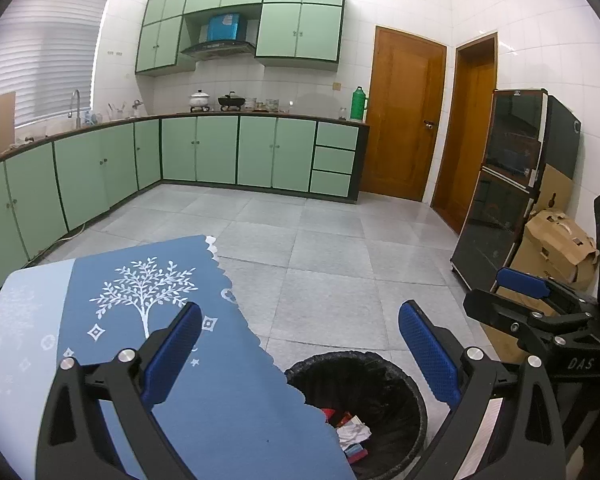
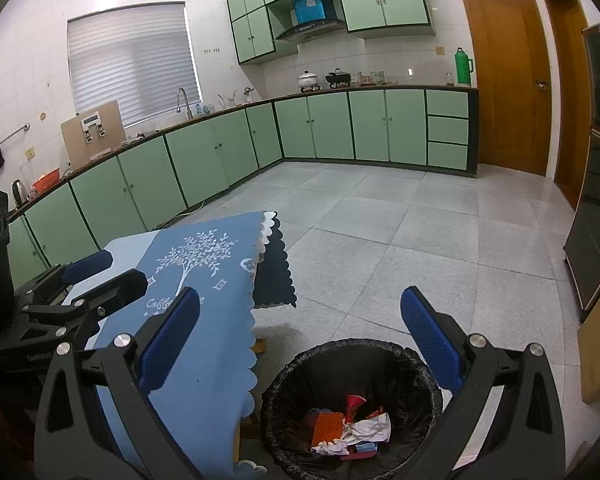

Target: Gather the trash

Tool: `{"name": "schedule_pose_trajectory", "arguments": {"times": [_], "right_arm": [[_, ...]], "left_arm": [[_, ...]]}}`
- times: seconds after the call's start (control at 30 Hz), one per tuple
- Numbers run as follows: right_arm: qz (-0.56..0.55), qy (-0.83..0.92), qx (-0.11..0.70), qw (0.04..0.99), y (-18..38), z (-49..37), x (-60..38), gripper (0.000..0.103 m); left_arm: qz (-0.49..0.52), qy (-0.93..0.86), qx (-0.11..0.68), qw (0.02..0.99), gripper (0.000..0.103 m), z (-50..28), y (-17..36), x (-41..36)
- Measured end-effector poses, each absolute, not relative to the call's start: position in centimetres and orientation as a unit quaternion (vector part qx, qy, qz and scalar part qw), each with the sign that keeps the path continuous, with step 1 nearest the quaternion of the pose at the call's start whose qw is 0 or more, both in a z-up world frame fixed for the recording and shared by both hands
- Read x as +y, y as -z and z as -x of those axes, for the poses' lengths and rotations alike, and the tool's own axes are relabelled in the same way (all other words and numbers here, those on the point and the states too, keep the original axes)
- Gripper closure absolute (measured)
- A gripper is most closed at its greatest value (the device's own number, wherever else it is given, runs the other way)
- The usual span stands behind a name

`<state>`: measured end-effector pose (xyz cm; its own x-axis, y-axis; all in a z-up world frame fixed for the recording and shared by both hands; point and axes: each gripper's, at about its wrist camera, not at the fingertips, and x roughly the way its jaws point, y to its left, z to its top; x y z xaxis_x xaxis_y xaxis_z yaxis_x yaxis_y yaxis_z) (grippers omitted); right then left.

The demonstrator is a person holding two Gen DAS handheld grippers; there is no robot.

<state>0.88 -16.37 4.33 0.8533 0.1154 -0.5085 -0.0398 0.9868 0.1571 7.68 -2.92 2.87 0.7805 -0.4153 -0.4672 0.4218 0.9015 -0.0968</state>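
Observation:
A black-lined trash bin (image 1: 380,364) (image 2: 300,364) stands on the floor beside the table's edge. Inside lies trash (image 2: 348,424): crumpled white paper, an orange piece, red wrappers, also seen as trash (image 1: 350,432) in the left wrist view. My left gripper (image 1: 300,352) is open and empty above the table edge and the bin. My right gripper (image 2: 300,340) is open and empty, hovering over the bin. The right gripper (image 1: 540,300) shows at the right of the left wrist view, the left gripper (image 2: 80,280) at the left of the right wrist view.
A table with a blue cloth (image 1: 172,320) (image 2: 204,276) printed with a white tree sits at left. Green kitchen cabinets (image 1: 220,152) line the far walls. A dark cabinet (image 1: 512,184) and cardboard boxes (image 1: 556,248) stand at right. Grey tiled floor (image 2: 380,248) stretches ahead.

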Motion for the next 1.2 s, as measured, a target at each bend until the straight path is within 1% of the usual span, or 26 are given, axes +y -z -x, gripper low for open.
{"name": "schedule_pose_trajectory", "arguments": {"times": [1.2], "right_arm": [[-0.07, -0.049, 0.281, 0.956, -3.3, -1.8, -15.8, 0.005]], "left_arm": [[-0.005, 0.213, 0.257, 0.943, 0.006, -8.3, -2.5, -2.3]]}}
